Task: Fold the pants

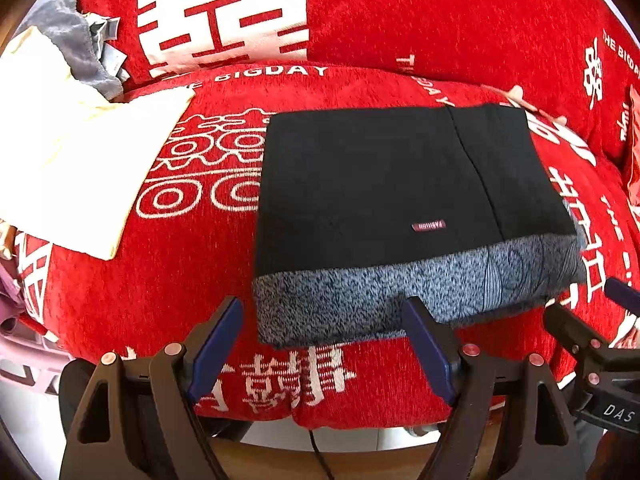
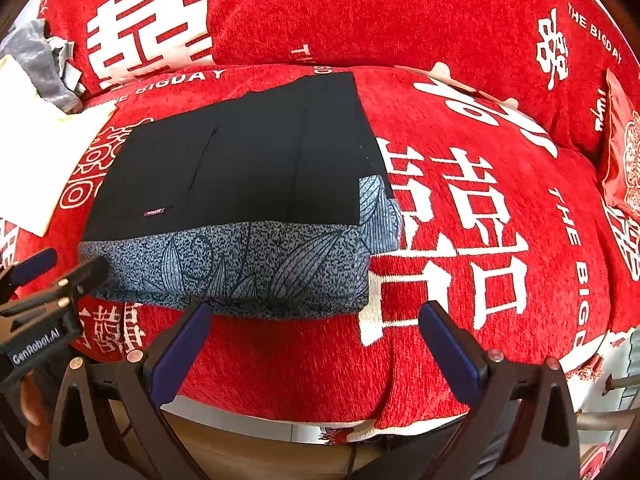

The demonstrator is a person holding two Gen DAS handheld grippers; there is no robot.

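Observation:
The pants (image 1: 384, 184) lie folded into a flat black rectangle on the red sofa seat (image 1: 168, 292), with a speckled grey-blue band along the near edge and a small red label on top. They also show in the right wrist view (image 2: 240, 176). My left gripper (image 1: 322, 320) is open and empty, just in front of the near edge of the pants. My right gripper (image 2: 316, 322) is open and empty, in front of the pants' near right corner. Each gripper shows at the edge of the other's view.
A folded cream cloth (image 1: 76, 160) lies on the seat to the left, with a grey garment (image 1: 76, 40) behind it. Red cushions with white characters (image 1: 360, 12) back the seat. An orange-red pillow (image 2: 624, 160) stands at the right. The seat's front edge drops to the floor.

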